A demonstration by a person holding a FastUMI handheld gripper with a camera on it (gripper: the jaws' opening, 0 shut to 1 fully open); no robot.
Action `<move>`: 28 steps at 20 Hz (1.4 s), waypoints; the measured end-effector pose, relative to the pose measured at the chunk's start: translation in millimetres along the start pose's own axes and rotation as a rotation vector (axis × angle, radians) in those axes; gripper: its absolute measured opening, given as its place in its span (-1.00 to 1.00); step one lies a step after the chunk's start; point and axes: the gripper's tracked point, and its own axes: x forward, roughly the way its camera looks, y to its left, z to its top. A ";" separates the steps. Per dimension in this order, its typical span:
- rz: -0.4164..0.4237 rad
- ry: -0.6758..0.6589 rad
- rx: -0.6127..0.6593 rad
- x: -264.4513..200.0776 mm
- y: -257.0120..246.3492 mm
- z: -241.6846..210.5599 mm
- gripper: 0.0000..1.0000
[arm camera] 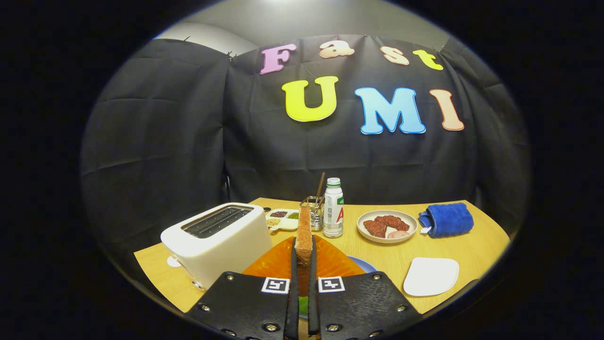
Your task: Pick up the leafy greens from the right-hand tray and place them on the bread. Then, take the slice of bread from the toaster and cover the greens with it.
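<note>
— Bread slice (303, 234), where is it right now?

— Clamped between my two fingers (293, 264). My gripper (302, 257) is closed on its lower part, one finger pressing each flat face, and the slice stands upright on edge, lifted above the table (377, 252).

— How does it look?

— Thin from this angle, since I see it edge-on. Toasted brown, a rough, grainy crust, narrow and tall, rising just past my fingertips.

— And under it?

— An orange plate (330, 264) lies right below and ahead of my fingers, with a blue rim (365, 264) peeking out on its right. A small patch of green (302, 312) shows low in the gap between my fingers; it may be the leafy greens, but too little of it shows to be sure.

— The toaster?

— White toaster (217, 241) sits to the left of the slice, close beside the orange plate, its two slots dark.

— What else is on the table?

— Beyond the slice stand a metal holder with sticks (315, 212) and a white bottle with a green cap (333, 208), with a small divided dish of grains (283, 218) left of them. Further right are a round plate of reddish meat pieces (387, 225), a folded blue cloth (447, 219), and nearer me a white tray (430, 276).
</note>
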 end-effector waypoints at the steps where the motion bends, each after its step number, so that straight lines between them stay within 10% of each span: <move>1: -0.003 0.008 -0.003 0.8 -1.2 -3.1 -0.84; 28: 0.091 0.081 0.016 3.8 25.6 -52.8 -0.84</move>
